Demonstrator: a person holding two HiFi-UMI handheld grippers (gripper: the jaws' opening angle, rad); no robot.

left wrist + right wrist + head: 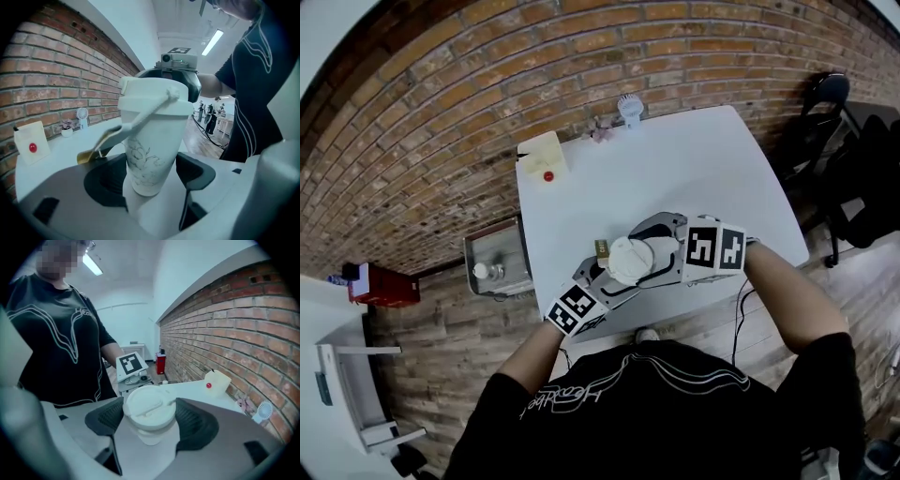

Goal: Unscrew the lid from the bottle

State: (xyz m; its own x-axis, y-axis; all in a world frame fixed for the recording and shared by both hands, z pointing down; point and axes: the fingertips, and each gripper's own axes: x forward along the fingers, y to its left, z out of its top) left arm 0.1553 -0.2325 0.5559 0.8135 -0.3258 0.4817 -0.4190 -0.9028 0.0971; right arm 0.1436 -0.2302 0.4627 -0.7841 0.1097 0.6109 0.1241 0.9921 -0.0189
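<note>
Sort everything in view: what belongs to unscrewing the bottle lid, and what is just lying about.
Job in hand:
- white bottle, gripped by the left gripper
- lid, clamped by the right gripper

Lying about:
- cream box with a red dot, small fan and pink plant, at the far edge of the table
- red box on the floor

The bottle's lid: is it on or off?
On: the white lid sits squarely atop the bottle, with no gap showing between them.
</note>
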